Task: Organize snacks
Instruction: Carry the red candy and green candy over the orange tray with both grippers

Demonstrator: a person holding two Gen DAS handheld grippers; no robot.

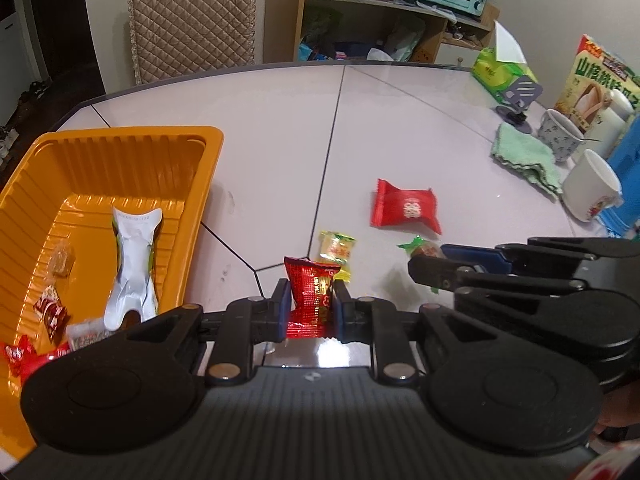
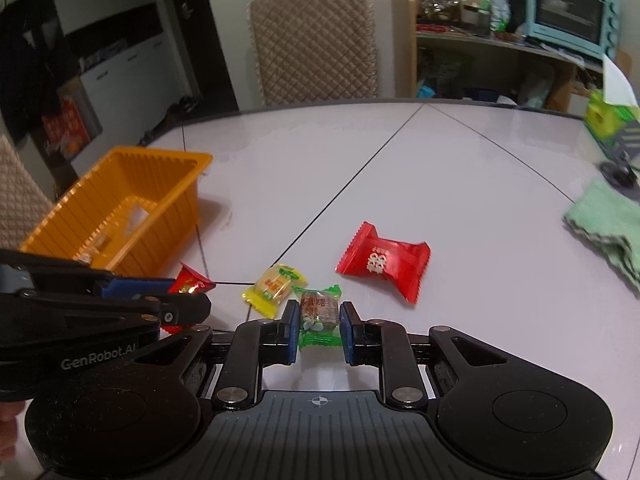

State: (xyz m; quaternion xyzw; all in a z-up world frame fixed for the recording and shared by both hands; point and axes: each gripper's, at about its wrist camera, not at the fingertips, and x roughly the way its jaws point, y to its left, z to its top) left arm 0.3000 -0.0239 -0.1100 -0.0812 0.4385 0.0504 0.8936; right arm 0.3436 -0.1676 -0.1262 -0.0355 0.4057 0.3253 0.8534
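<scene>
My left gripper (image 1: 310, 306) is shut on a shiny red snack packet (image 1: 310, 292), just right of the orange tray (image 1: 120, 140). The tray holds a white packet (image 1: 132, 268) and several small snacks. My right gripper (image 2: 319, 326) is shut on a green-wrapped candy (image 2: 319, 312) on the table. A yellow candy (image 2: 274, 286) lies just left of it and a big red packet (image 2: 384, 262) to its right. The left gripper also shows in the right wrist view (image 2: 188, 298), and the right gripper in the left wrist view (image 1: 430, 264).
The white table (image 1: 400, 120) carries a green cloth (image 1: 524, 156), mugs (image 1: 592, 184), a green tissue box (image 1: 498, 72) and a snack box (image 1: 596, 80) at the right. A quilted chair (image 2: 316, 44) and a shelf with an oven (image 2: 572, 8) stand behind.
</scene>
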